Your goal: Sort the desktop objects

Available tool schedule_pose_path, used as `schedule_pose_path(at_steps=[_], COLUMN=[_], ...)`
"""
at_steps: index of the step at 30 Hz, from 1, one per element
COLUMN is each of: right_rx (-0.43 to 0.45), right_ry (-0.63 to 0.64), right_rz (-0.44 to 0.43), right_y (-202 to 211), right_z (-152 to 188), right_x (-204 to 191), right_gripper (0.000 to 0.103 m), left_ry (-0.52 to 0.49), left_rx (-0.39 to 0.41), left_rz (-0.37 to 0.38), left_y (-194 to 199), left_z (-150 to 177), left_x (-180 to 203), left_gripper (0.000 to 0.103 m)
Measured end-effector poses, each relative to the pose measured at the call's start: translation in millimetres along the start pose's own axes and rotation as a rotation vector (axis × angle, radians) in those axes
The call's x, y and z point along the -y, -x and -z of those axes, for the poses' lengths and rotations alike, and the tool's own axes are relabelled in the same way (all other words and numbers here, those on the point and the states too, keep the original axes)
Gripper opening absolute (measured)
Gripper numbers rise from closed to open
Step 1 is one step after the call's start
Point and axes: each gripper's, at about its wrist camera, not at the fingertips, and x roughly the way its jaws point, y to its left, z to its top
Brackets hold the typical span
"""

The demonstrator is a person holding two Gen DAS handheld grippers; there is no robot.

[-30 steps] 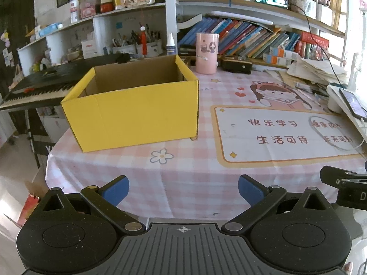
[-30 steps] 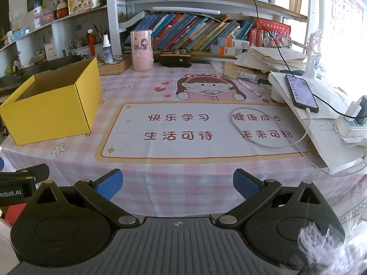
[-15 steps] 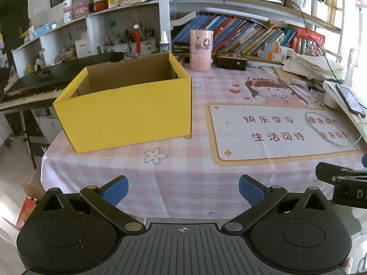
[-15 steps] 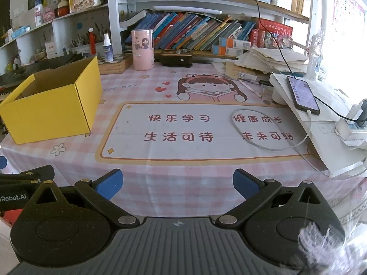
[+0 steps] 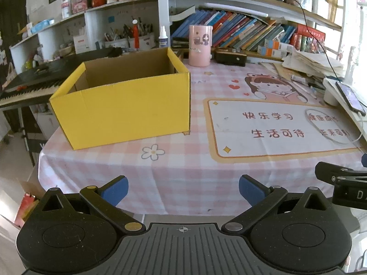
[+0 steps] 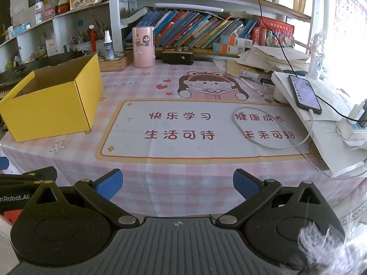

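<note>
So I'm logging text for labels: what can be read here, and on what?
"快乐学习", "生活可待", "健康成长", "未来可期": desk mat.
"ICE DAY", first letter unclear: tablecloth.
"nRobot.AI", cut off: left gripper.
"D", cut off: right gripper.
Book spines, small boxes, wall chart: too small or blurred.

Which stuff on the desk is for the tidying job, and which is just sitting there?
For the job:
yellow box, open on top
left gripper, open
right gripper, open

Just sitting there:
pink cup
phone with its white cable
books
paper pile
</note>
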Motion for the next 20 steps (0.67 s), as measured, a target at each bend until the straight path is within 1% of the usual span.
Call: schedule_pose_path(at_steps=[6, 10, 13, 20], right_rx=[0.002, 0.008, 0.014, 0.015], right_ry=[-0.003, 0.0, 0.001, 0.021], right_rz=[0.005, 0.01, 0.015, 0.009], right_y=[0.7, 2.8, 4.8, 6.5], right_z=[0.8, 1.5, 1.1, -1.7], right_x=[0.1, 0.0, 0.3, -3.5], right_gripper=[0.103, 0.103, 0.103, 0.103], left_ry=[-0.002, 0.0, -0.007, 0.013], left_rx=[0.011, 0.047, 0.044, 0.033], left_rz=[0.018, 0.025, 0.026, 0.028], left_y=[1.6, 7.1, 6.9, 5.7], left_z=[0.4, -1.5, -2.2, -2.9], left_x=[1.1, 1.6, 3.2, -2.1], left_gripper=[0.103, 0.103, 0.103, 0.103])
